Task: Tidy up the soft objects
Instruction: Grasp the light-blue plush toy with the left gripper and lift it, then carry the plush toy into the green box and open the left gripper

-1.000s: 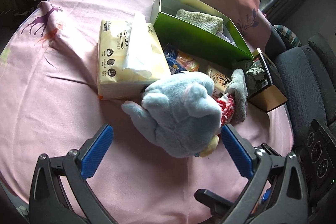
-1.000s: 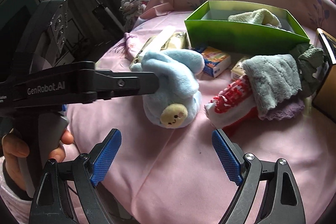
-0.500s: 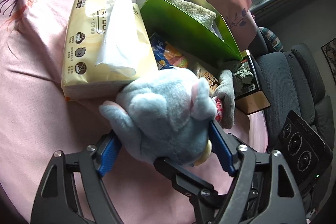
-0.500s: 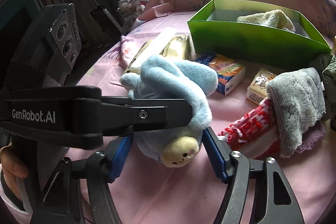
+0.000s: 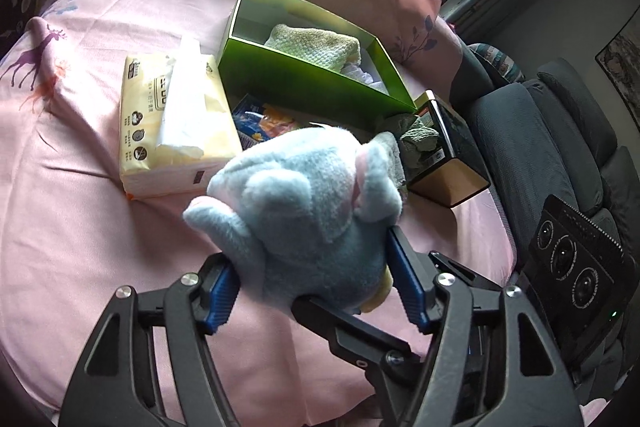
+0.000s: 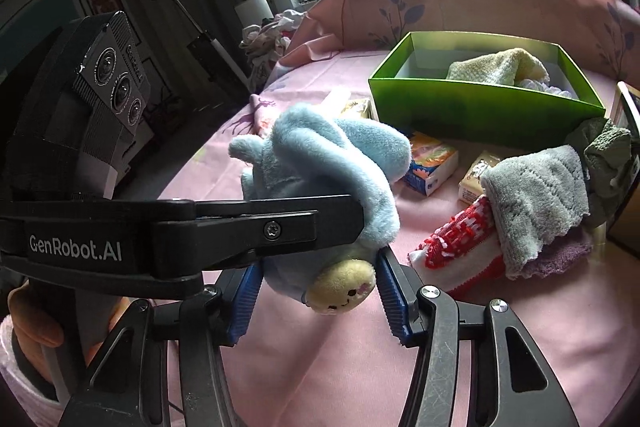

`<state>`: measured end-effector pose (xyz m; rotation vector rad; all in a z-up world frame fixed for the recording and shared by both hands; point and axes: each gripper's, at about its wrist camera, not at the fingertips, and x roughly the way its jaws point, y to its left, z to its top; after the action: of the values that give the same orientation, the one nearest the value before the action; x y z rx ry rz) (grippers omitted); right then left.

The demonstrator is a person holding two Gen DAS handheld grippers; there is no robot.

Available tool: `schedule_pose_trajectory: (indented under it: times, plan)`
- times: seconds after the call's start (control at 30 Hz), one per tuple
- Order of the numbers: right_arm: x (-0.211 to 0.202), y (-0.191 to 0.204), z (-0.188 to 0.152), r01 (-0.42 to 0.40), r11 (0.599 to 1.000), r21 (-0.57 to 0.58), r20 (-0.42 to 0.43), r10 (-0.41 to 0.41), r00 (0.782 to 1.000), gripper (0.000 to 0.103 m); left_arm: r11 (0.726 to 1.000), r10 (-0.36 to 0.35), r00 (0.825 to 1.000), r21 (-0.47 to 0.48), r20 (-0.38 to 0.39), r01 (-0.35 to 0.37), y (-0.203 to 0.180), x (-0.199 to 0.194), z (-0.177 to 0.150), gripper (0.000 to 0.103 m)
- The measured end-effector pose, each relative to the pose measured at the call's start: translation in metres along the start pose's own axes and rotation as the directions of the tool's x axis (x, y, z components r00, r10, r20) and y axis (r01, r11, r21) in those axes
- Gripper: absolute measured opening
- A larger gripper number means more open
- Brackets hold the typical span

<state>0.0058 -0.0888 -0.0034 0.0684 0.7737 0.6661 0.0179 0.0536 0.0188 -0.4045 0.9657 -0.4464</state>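
A bed covered in a pink sheet (image 5: 72,227) fills both views, with a pink pillow (image 6: 480,3) along its far edge. On the sheet, well beyond the grippers, stands an open green box (image 5: 304,79) with a pale folded towel (image 5: 316,43) inside. Beside the box lies a yellow pack of tissues (image 5: 176,123), and near it a small blue and orange packet (image 6: 432,167). To the right of that a grey cloth (image 6: 536,195) lies draped over a red and white knitted piece (image 6: 456,247), with a darker green-grey cloth (image 6: 604,163) behind them, next to a dark, gold-edged box (image 5: 448,155).

The blue plush toy (image 5: 304,223) is lifted clear of the sheet, in front of all these things and right between both pairs of jaws. Its small yellow face (image 6: 340,287) hangs at the bottom, towards the right gripper's camera.

The left gripper (image 5: 316,287) is about half open and closing; its blue pads (image 5: 404,283) press into the toy's sides, one on each flank, so it is grasping the toy. The right gripper (image 6: 316,295) comes in crosswise to the left one, also about half open and closing, its pads (image 6: 390,291) clamped on the toy's lower part on either side of the yellow face. In the right wrist view the left gripper's black finger crosses in front of the toy, and the hand (image 6: 28,323) holding that gripper shows at the lower left edge.
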Motion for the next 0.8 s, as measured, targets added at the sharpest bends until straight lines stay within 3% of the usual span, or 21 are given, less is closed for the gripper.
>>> schedule_pose_trajectory:
  times: [0.23, 0.47, 0.67, 0.8]
  plan:
    - [-0.044, -0.010, 0.041, 0.054, 0.998, -0.025, 0.121, -0.051, 0.991, 0.056, 0.987, -0.007, 0.998, 0.160, 0.059, -0.002, -0.056, -0.012, 0.045, 0.067]
    - [-0.057, -0.041, 0.113, 0.107, 0.994, -0.028, 0.207, -0.099, 0.973, 0.056, 0.963, 0.019, 0.993, 0.265, 0.114, -0.048, -0.098, 0.001, 0.123, 0.067]
    - [-0.030, -0.079, 0.166, 0.103, 0.995, -0.001, 0.196, -0.101, 0.975, 0.056, 0.970, 0.029, 0.995, 0.236, 0.091, -0.050, -0.091, 0.033, 0.190, 0.067]
    - [0.012, -0.106, 0.186, 0.096, 0.995, 0.026, 0.125, -0.099, 0.987, 0.056, 0.976, 0.065, 0.997, 0.203, 0.048, -0.074, -0.070, 0.072, 0.214, 0.067]
